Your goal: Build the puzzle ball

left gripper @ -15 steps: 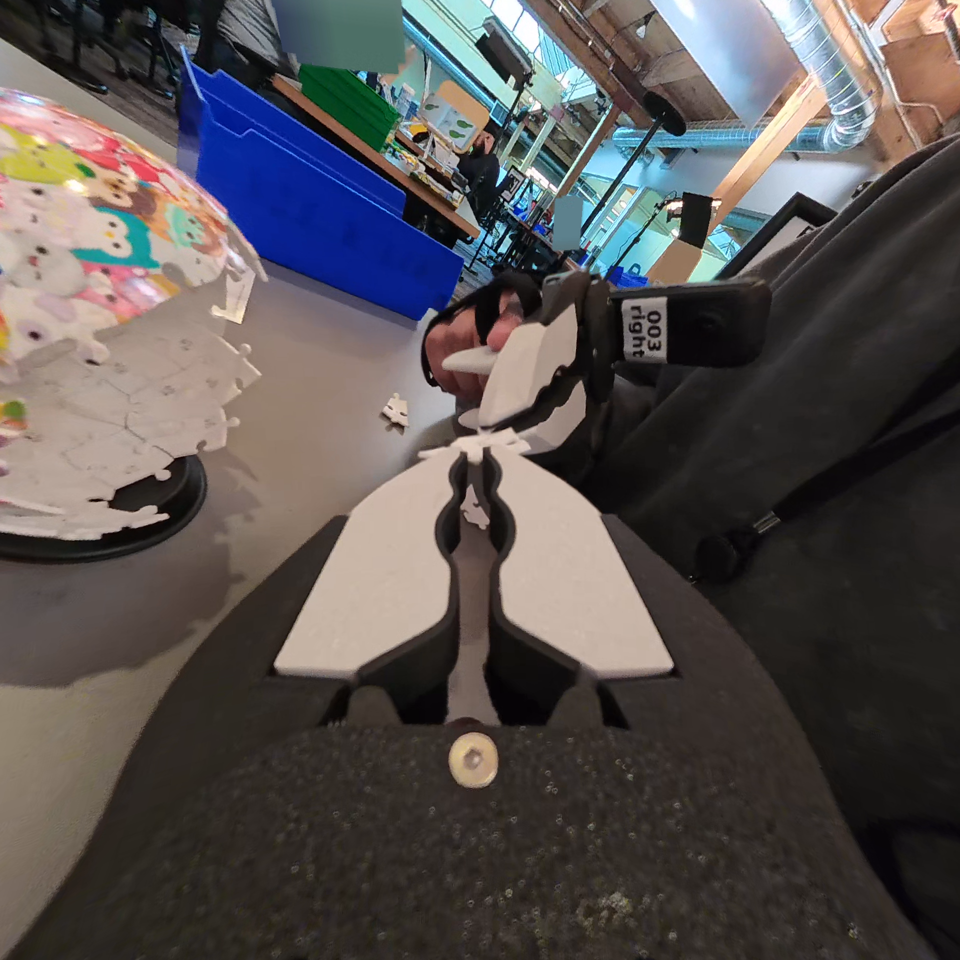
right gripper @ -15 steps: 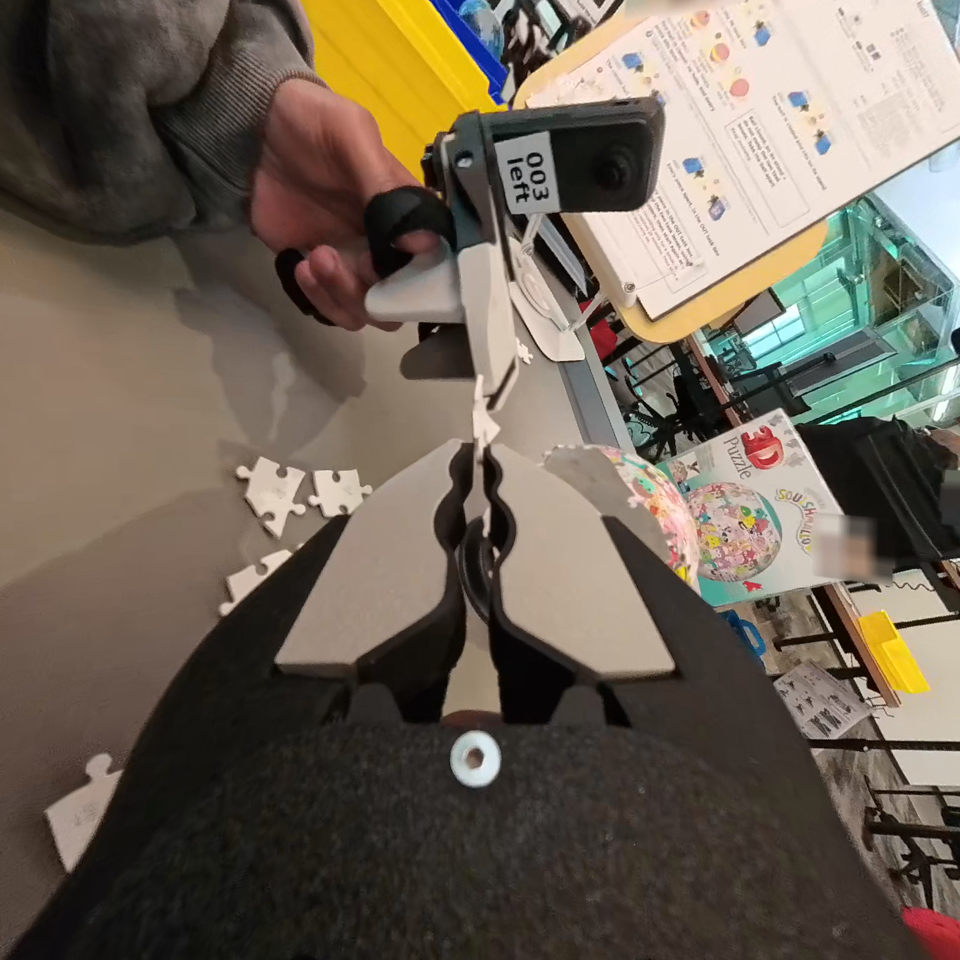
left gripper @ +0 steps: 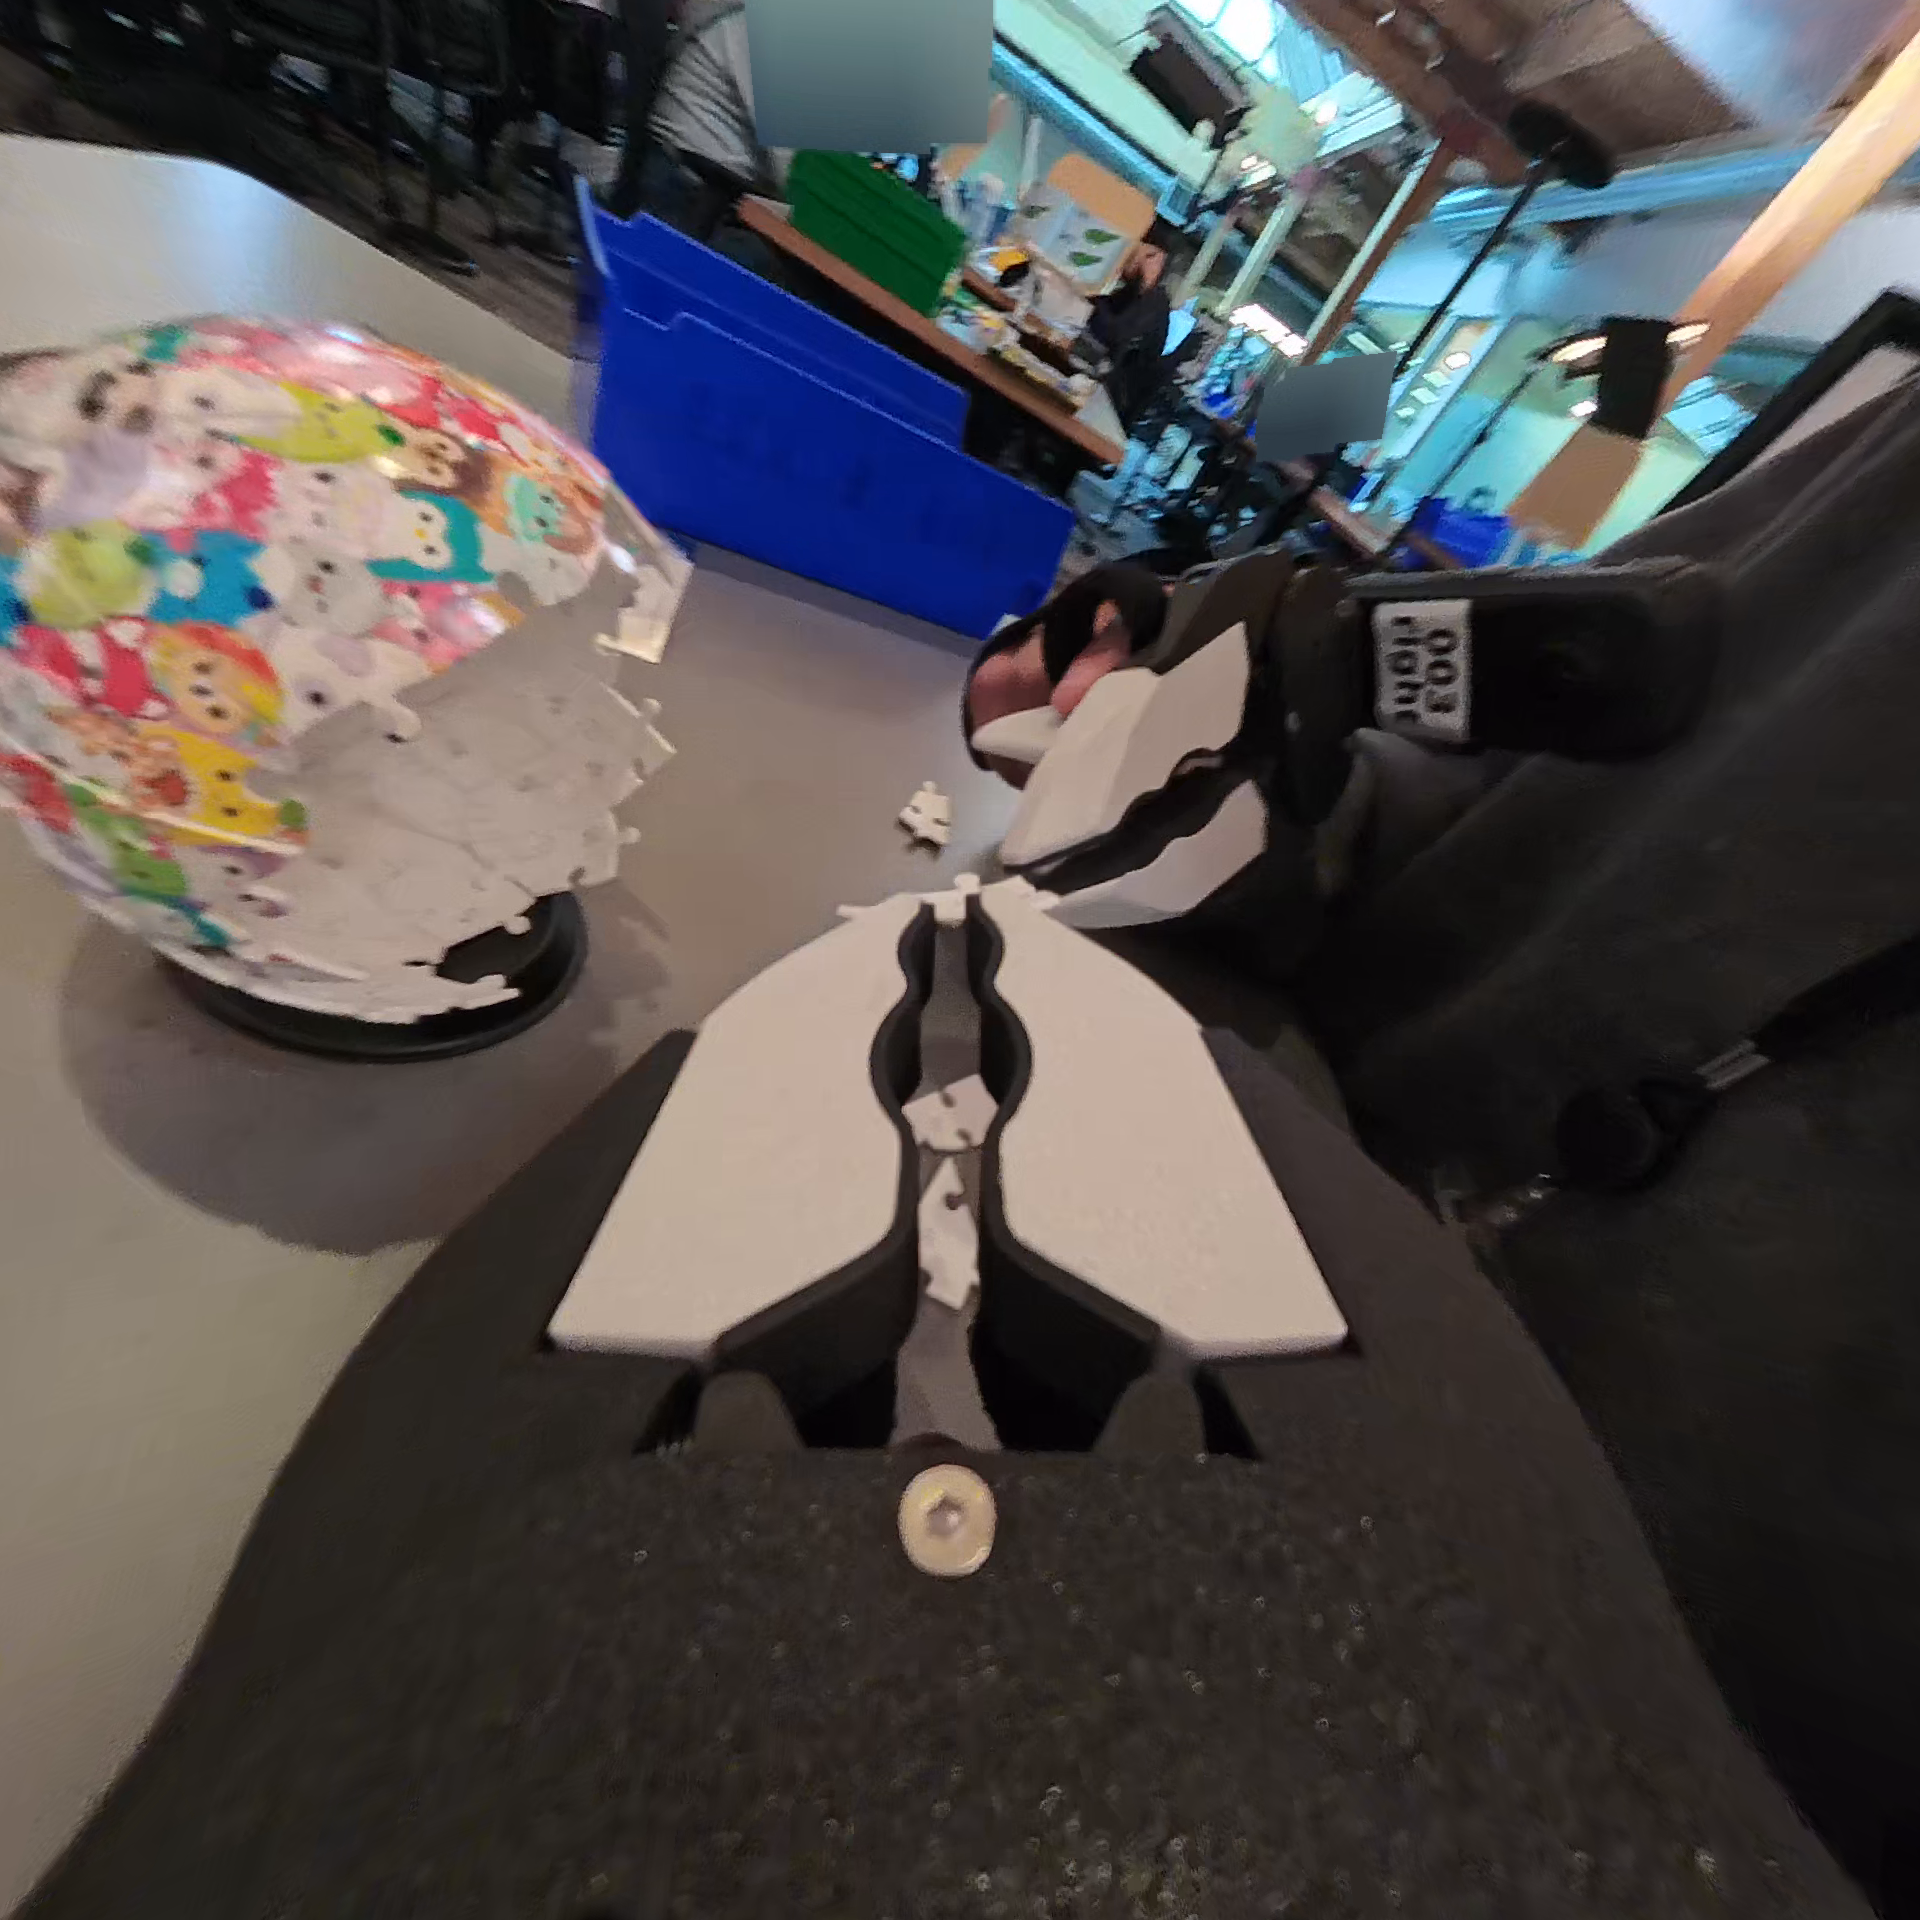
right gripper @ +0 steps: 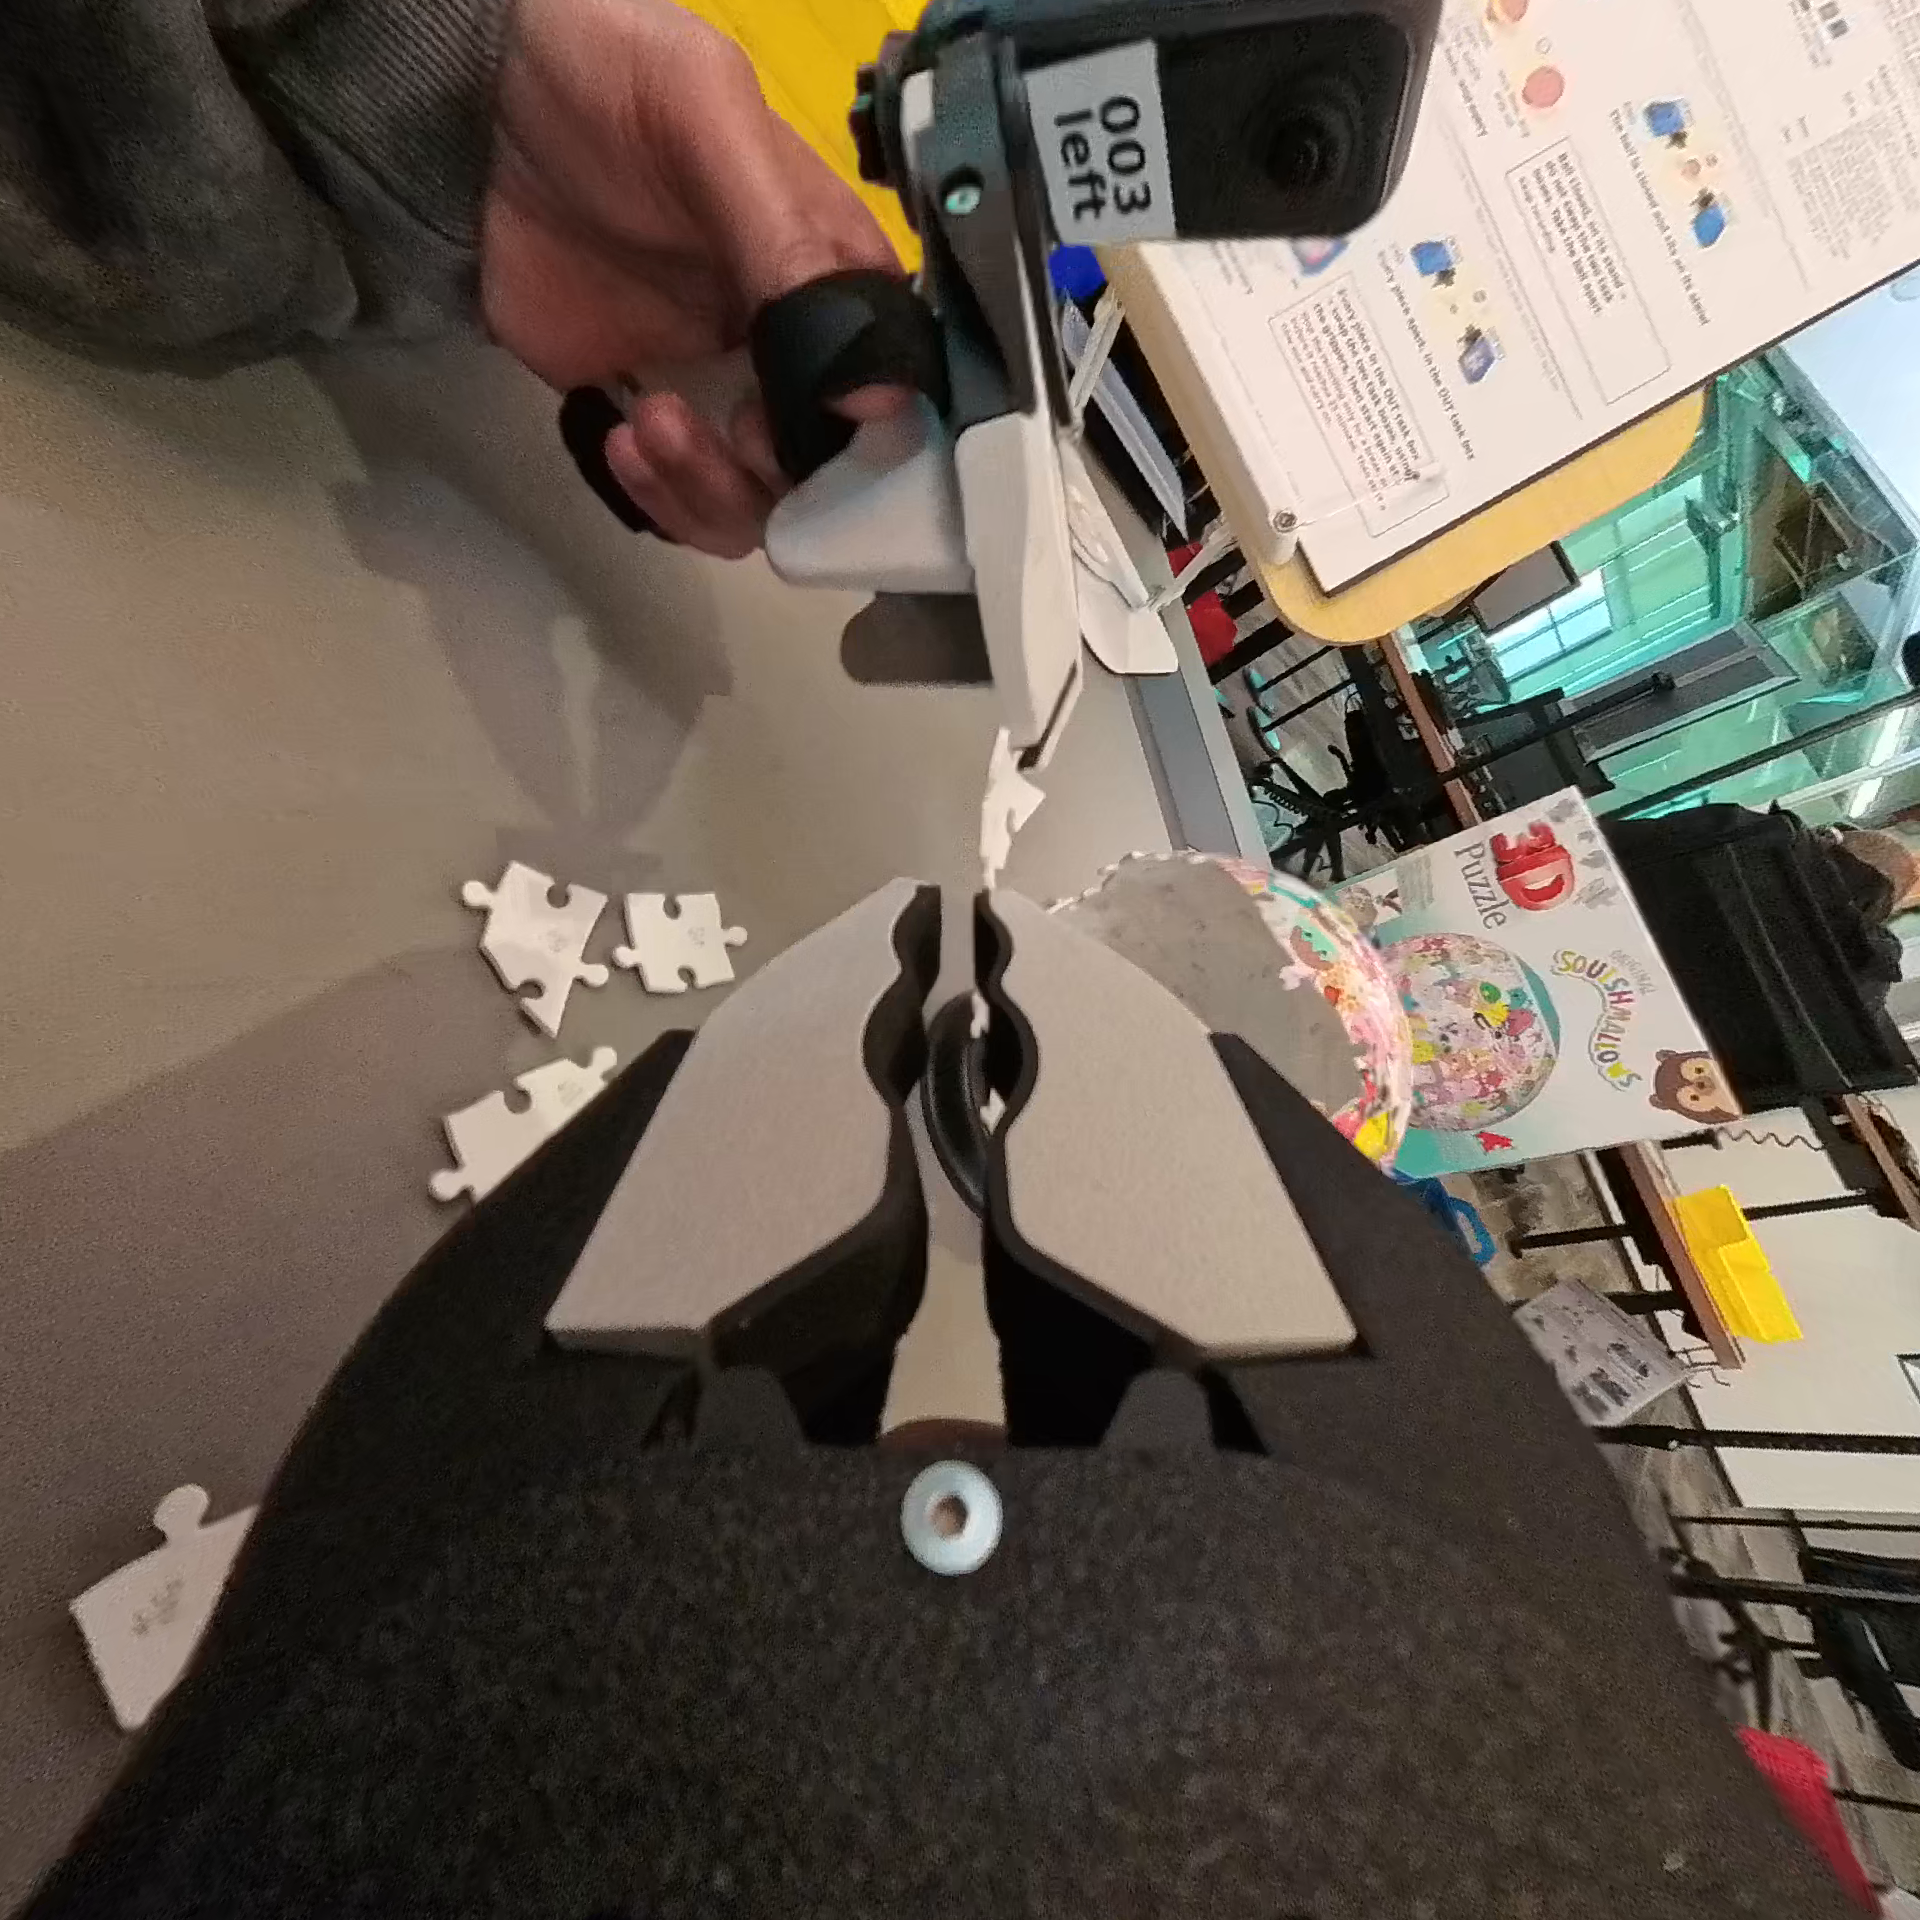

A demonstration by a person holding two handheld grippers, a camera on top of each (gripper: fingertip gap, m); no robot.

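Pinches a white puzzle piece point(right gripper: 1008, 800) in the shut tips of the left tongs point(left gripper: 948, 914), raised off the desk point(right gripper: 260, 727), probably for turning. Holds the right tongs point(right gripper: 958, 909) just beside that piece, parted by a narrow gap and gripping nothing, likely for a regrip. Leaves the half-built puzzle ball point(left gripper: 260, 644) on its black stand point(left gripper: 520, 987) to the left, open side toward the tongs, with spare pieces point(right gripper: 540, 935) scattered near.
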